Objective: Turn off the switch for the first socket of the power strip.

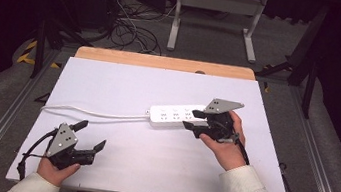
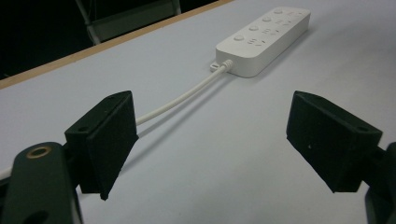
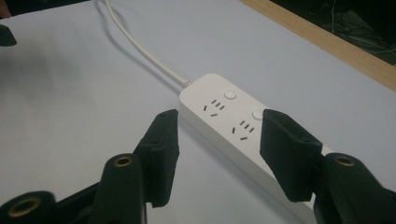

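Two tongs (image 1: 92,136) (image 1: 194,120), one power strip (image 1: 175,116)

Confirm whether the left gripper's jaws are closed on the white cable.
No: the left gripper is wide open above bare table, and the white cable runs past its jaws without touching them toward the power strip.

- The power strip (image 1: 175,116) lies on the worktop (image 1: 149,163), right of centre.
- Its cable (image 1: 90,112) trails leftward.
- The right gripper (image 1: 196,120) straddles the strip's right end.
- The left gripper (image 1: 90,135) sits near the front-left corner.
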The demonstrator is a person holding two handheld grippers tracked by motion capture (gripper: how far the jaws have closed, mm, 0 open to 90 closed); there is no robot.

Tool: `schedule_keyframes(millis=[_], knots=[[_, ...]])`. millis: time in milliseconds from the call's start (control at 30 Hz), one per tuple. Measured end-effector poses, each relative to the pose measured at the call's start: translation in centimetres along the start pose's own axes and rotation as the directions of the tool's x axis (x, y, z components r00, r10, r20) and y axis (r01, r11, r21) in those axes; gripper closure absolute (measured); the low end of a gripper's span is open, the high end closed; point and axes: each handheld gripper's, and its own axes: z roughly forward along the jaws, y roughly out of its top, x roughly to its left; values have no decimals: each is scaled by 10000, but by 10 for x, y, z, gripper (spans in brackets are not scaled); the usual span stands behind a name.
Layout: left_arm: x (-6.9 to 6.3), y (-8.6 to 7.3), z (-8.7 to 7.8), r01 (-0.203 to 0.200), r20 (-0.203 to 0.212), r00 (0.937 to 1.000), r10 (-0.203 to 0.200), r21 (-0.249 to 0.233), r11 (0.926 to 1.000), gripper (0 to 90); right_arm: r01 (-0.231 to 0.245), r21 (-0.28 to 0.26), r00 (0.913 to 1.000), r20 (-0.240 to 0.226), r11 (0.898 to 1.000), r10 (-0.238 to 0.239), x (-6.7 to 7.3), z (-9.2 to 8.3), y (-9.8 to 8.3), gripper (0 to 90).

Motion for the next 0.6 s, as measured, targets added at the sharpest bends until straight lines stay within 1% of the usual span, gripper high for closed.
schedule_keyframes(millis=[167,233,267,300,333,367,400,467,500,533,567,600], knots=[[0,0,0,23,14,10000,-23,10,10000,165,-33,4,10000,-93,10000,34,-1,5,6,478],[0,0,0,100,39,9999,-100,-1,9999,165,141,-115,9998,-104,9998,-142,0,8,9,504],[0,0,0,100,39,9999,-100,-1,9999,166,168,-217,9998,-118,9996,-171,0,9,10,517],[0,0,0,67,47,10000,-67,2,10000,166,293,-260,9995,-114,9992,-296,0,10,11,537],[0,0,0,67,47,10000,-67,2,10000,166,349,-239,9993,-148,9991,-353,0,10,12,568],[0,0,0,67,48,10000,-67,-1,10000,166,349,-239,9993,-148,9991,-353,0,10,12,568],[0,0,0,61,50,10000,-61,-1,10000,166,385,-198,9984,-395,9991,-393,-2,12,15,651],[1,0,0,34,21,10000,-34,1,10000,166,297,-143,9972,-678,9995,-306,-3,13,18,719],[0,0,0,75,49,10000,-75,-6,10000,166,297,-143,9972,-678,9995,-306,-3,13,18,719],[0,0,0,80,51,10000,-80,-13,10000,166,164,-66,9953,-951,9998,-169,-5,15,22,797],[0,0,0,77,49,10000,-77,-11,10000,166,164,-66,9953,-951,9998,-169,-5,15,22,797],[0,0,0,73,50,10000,-73,-5,10000,166,91,-7,9948,-1013,10000,-91,-6,16,23,828]])
